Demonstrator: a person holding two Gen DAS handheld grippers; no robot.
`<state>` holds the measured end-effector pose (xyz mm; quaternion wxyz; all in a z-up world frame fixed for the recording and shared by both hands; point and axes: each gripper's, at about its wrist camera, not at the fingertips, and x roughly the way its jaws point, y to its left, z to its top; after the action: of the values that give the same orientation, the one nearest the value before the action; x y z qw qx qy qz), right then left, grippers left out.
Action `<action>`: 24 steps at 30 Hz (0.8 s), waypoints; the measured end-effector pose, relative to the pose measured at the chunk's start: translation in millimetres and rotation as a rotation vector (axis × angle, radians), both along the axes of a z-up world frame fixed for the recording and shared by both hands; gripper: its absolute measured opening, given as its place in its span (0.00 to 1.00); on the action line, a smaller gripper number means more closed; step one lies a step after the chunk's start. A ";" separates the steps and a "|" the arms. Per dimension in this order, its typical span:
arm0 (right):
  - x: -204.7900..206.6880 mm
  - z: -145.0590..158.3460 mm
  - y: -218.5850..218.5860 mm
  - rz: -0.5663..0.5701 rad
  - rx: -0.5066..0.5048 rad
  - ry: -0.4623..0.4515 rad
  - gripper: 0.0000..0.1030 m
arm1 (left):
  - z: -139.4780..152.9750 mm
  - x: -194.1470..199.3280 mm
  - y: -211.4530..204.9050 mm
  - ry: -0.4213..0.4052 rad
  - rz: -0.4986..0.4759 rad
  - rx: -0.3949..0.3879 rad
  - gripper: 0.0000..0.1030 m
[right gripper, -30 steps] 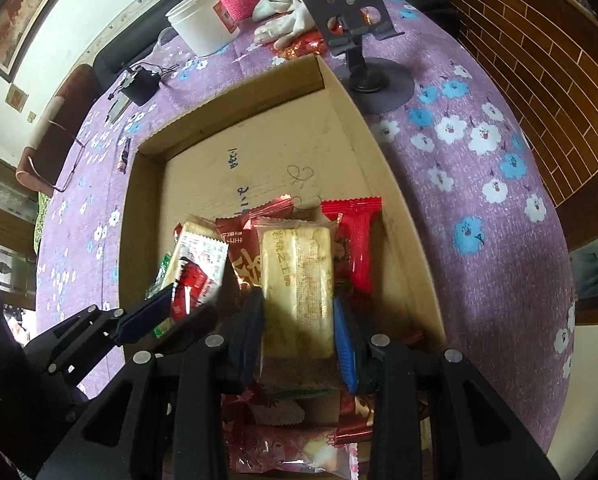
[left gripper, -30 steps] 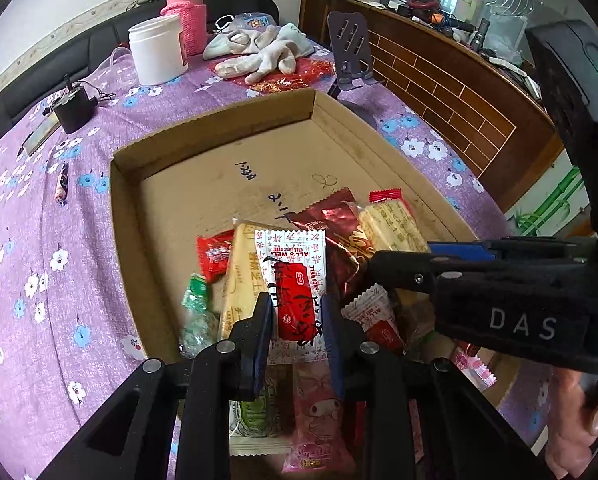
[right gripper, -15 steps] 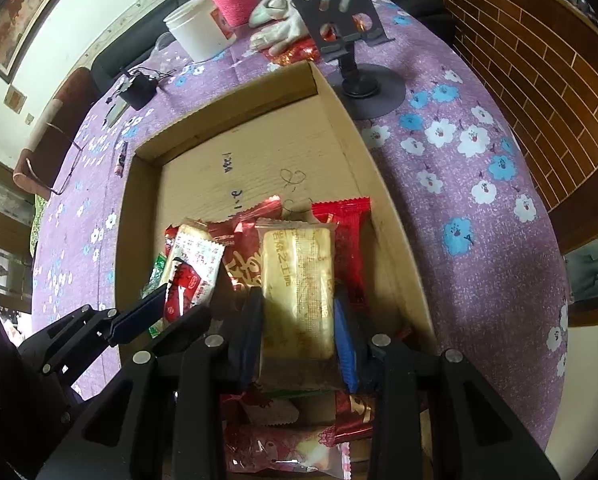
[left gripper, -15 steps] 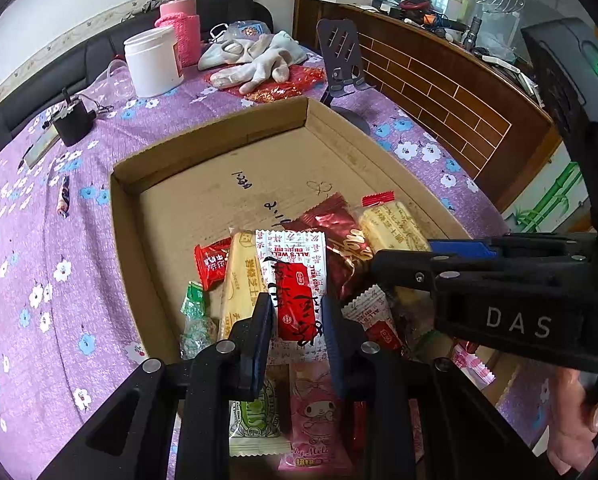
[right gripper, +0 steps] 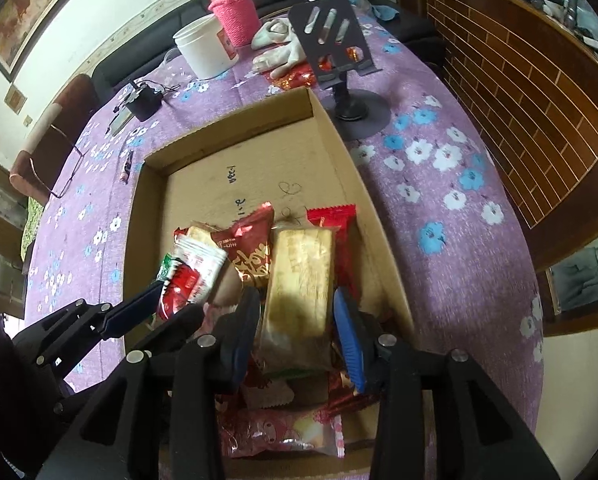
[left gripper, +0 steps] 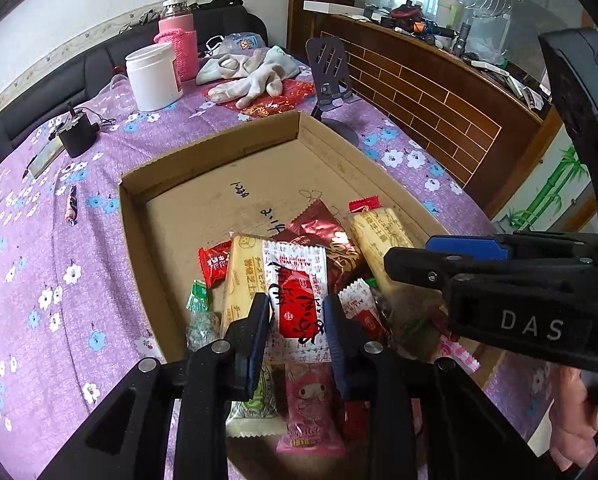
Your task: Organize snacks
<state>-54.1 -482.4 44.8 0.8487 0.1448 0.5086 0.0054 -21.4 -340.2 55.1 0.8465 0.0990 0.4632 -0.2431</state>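
Cardboard tray (left gripper: 147, 216) on purple surface (left gripper: 39, 264) collects the snacks. Left gripper (left gripper: 297, 320) fingers just eased apart around white-red packet (left gripper: 295, 276); right gripper (right gripper: 295, 324) fingers just eased apart around tan biscuit pack (right gripper: 303, 276), apparently releasing both into the near-end pile.

The near end of the cardboard tray (right gripper: 383, 240) is lost behind both hand-held gripper frames. The pink cartoon packet (left gripper: 313, 408) is partly covered by the left hand-held gripper (left gripper: 297, 316), and its small print is unreadable. A green-and-cream packet (left gripper: 255, 408) shows only in part. Clutter on the brick-fronted counter (left gripper: 427, 92) is too small to tell. A person's hand (left gripper: 579, 412) is cut off by the picture's edge.
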 end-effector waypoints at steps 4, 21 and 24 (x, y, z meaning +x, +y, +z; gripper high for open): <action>-9.0 3.3 0.6 -0.020 0.003 -0.009 0.39 | 2.8 -3.2 4.5 -0.002 -0.002 -0.003 0.28; -50.6 31.9 3.4 -0.113 -0.039 -0.083 0.51 | 25.4 -20.6 37.0 -0.076 0.002 -0.056 0.56; -55.9 33.3 8.9 -0.108 -0.053 -0.085 0.52 | 29.7 -25.5 39.5 -0.103 -0.006 -0.051 0.64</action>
<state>-110.0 -473.5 78.1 0.8722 0.1492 0.4634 -0.0477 -47.0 -300.7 84.9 0.8707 0.0912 0.4122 -0.2522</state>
